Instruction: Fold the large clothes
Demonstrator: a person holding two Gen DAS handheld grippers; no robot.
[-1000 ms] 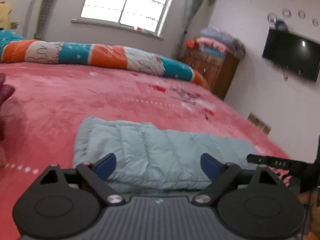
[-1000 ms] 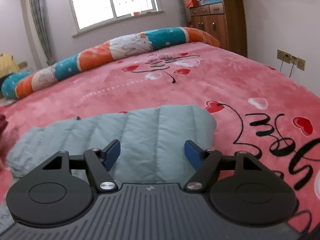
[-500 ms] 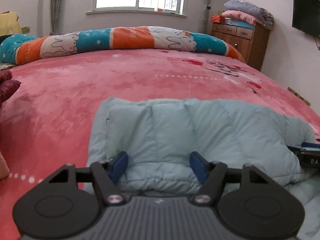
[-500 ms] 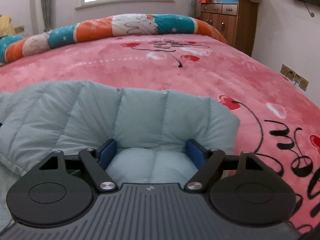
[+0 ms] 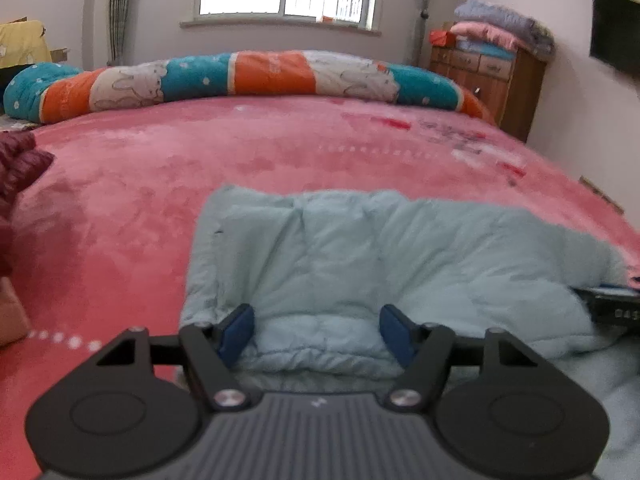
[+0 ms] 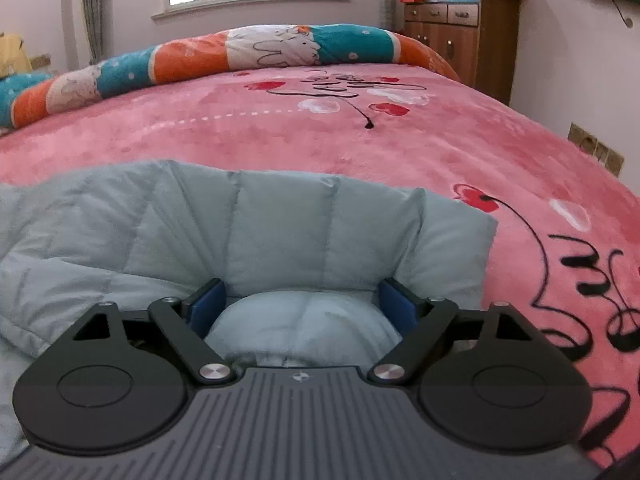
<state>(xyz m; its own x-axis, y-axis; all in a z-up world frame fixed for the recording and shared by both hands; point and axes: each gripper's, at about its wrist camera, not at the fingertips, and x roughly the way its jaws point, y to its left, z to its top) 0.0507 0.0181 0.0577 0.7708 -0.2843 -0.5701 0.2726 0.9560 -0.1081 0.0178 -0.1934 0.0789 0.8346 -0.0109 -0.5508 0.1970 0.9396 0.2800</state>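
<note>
Both my grippers, left gripper (image 5: 316,336) and right gripper (image 6: 305,306), sit with jaws wide, gripping nothing, padding bulging between. The jacket (image 5: 400,256) lies folded on the bed (image 5: 160,168); both views closer than a second ago.

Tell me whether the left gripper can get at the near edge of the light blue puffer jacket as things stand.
Probably yes. The left gripper is open, with the puffer jacket bunched between its fingers and nothing in the way.
</note>
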